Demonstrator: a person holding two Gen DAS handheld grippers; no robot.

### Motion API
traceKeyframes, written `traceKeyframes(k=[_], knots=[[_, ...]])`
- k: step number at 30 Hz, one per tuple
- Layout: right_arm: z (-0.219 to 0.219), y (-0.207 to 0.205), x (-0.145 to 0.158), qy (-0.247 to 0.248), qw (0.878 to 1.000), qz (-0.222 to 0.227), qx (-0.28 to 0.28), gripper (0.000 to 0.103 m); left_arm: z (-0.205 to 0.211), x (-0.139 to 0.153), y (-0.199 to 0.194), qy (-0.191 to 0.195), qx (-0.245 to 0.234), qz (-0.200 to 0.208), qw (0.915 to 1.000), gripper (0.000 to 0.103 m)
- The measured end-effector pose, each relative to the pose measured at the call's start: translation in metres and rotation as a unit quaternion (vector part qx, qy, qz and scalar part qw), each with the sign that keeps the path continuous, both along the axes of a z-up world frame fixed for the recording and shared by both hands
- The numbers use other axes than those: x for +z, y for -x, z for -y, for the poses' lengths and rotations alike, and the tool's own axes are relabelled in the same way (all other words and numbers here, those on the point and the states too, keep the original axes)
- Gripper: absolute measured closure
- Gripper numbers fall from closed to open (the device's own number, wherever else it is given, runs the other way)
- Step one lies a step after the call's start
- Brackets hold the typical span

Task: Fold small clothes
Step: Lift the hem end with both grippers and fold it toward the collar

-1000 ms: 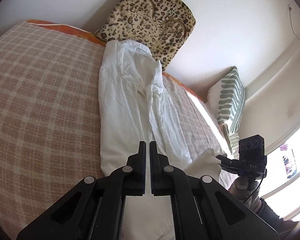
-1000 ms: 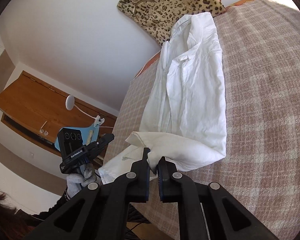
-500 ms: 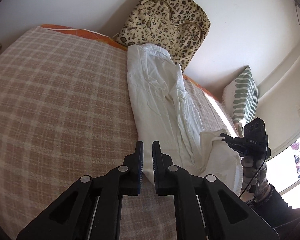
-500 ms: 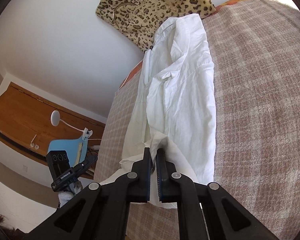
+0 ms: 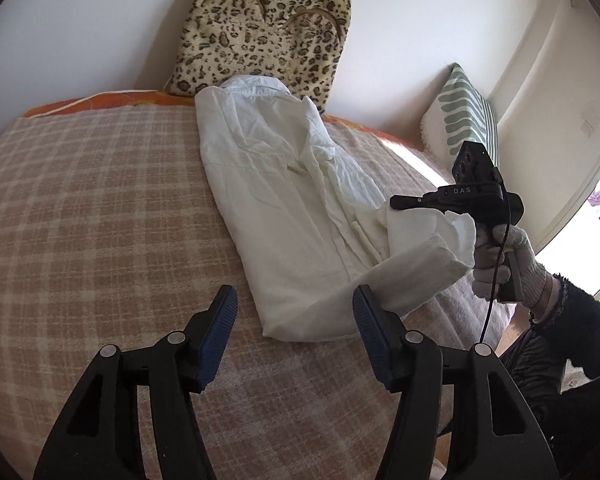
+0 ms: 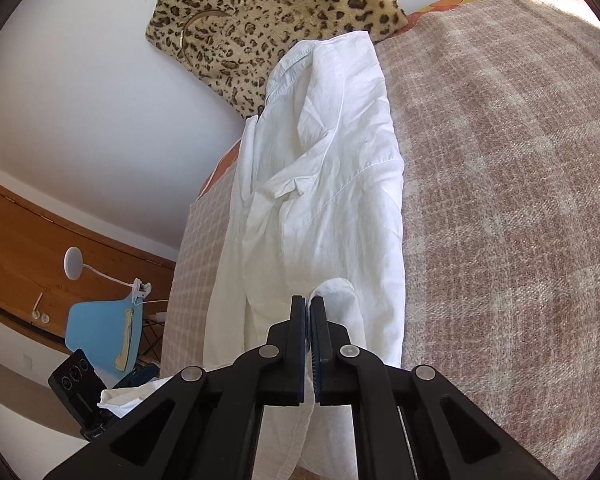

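Note:
A white shirt [image 5: 284, 200] lies folded lengthwise on the plaid blanket [image 5: 92, 216], collar toward the wall. My left gripper [image 5: 294, 306] hovers over the shirt's near corner with its jaws opening wide. That corner shows in the gap, and the blue pads do not touch it. Right of it, my right gripper [image 5: 396, 202] is shut on a lifted fold of the shirt's lower part, which drapes below its tips. In the right wrist view the right gripper [image 6: 309, 308] pinches white cloth above the shirt [image 6: 332, 184].
A leopard-print bag [image 5: 260, 28] leans on the wall behind the collar. A green-striped cushion [image 5: 464, 128] stands at the right. A gloved hand [image 5: 512, 264] and dark sleeve hold the right gripper. A blue chair [image 6: 100, 336] and a lamp [image 6: 73, 263] stand beside the bed.
My left gripper's jaws have gone from shut to wide open and its view has rolled. The right gripper has carried its fold of shirt inward over the shirt's body.

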State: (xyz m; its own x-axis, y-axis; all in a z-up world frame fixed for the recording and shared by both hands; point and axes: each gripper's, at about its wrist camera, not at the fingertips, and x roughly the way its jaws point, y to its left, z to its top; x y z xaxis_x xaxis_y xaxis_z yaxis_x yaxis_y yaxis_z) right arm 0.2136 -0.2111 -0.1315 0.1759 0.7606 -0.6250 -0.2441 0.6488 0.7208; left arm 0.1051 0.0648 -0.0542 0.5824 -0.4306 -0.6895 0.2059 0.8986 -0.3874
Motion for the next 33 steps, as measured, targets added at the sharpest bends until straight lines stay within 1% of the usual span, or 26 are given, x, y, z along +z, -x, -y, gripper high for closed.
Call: traceKeyframes(k=[1,4,6,10,12,14,16,18,19,22,24,25,27,28,30,31,32,33], knots=[[0.000,0.000,-0.002,0.003,1.000,-0.002,-0.001,0.103,-0.001,-0.001,-0.002,0.005,-0.002,-0.006,1.0000,0.044],[0.003,0.000,-0.003,0.004,1.000,-0.006,-0.007,0.103,-0.009,0.001,0.006,0.021,0.000,0.006,0.9998,0.044],[0.005,0.000,-0.001,0.004,1.000,-0.002,-0.008,0.103,-0.007,0.003,0.010,0.013,-0.013,0.006,0.9998,0.044],[0.009,-0.002,0.000,0.001,1.000,-0.004,-0.012,0.103,0.008,0.008,0.020,-0.008,-0.038,0.024,0.9990,0.044],[0.007,-0.002,0.000,0.005,1.000,-0.001,-0.010,0.103,0.013,0.008,0.015,-0.002,-0.041,0.025,0.9988,0.044],[0.004,-0.003,0.000,0.005,1.000,-0.002,-0.008,0.103,0.017,0.006,0.004,-0.006,-0.033,0.019,0.9992,0.044],[0.003,-0.003,-0.001,0.007,1.000,-0.002,-0.007,0.103,0.019,0.002,-0.008,0.010,-0.034,0.011,0.9993,0.045],[0.004,-0.004,-0.001,0.008,1.000,-0.002,-0.010,0.103,0.018,-0.002,-0.020,0.045,-0.039,0.007,0.9982,0.067],[0.005,-0.004,-0.001,0.008,1.000,-0.002,-0.012,0.103,0.018,-0.004,-0.027,0.051,-0.040,0.001,0.9979,0.088],[0.011,-0.008,-0.001,0.005,1.000,-0.006,-0.024,0.103,0.014,-0.012,-0.047,0.037,-0.012,-0.010,0.9992,0.095],[0.015,-0.013,-0.003,0.003,0.999,-0.009,-0.034,0.103,0.008,-0.024,-0.059,0.031,0.014,-0.032,0.9989,0.097],[0.016,-0.016,-0.003,0.003,0.999,-0.010,-0.038,0.103,0.005,-0.029,-0.063,0.024,0.028,-0.040,0.9985,0.097],[0.017,-0.022,-0.005,0.004,0.999,-0.014,-0.044,0.103,0.005,-0.035,-0.067,-0.005,0.043,-0.047,0.9979,0.097],[0.017,-0.025,-0.006,0.005,0.999,-0.016,-0.046,0.100,0.005,-0.038,-0.067,-0.011,0.047,-0.047,0.9977,0.097],[0.020,-0.030,-0.005,0.007,0.999,-0.021,-0.047,0.093,0.006,-0.039,-0.068,-0.012,0.046,-0.047,0.9978,0.097],[0.023,-0.031,-0.002,0.012,0.999,-0.017,-0.051,0.082,0.007,-0.039,-0.068,-0.016,0.045,-0.043,0.9979,0.097],[0.028,-0.031,0.003,0.014,0.998,-0.009,-0.057,0.069,0.008,-0.038,-0.068,-0.020,0.044,-0.042,0.9979,0.097],[0.034,-0.030,0.007,0.014,0.998,-0.004,-0.063,0.065,0.008,-0.038,-0.067,-0.024,0.045,-0.040,0.9979,0.097]])
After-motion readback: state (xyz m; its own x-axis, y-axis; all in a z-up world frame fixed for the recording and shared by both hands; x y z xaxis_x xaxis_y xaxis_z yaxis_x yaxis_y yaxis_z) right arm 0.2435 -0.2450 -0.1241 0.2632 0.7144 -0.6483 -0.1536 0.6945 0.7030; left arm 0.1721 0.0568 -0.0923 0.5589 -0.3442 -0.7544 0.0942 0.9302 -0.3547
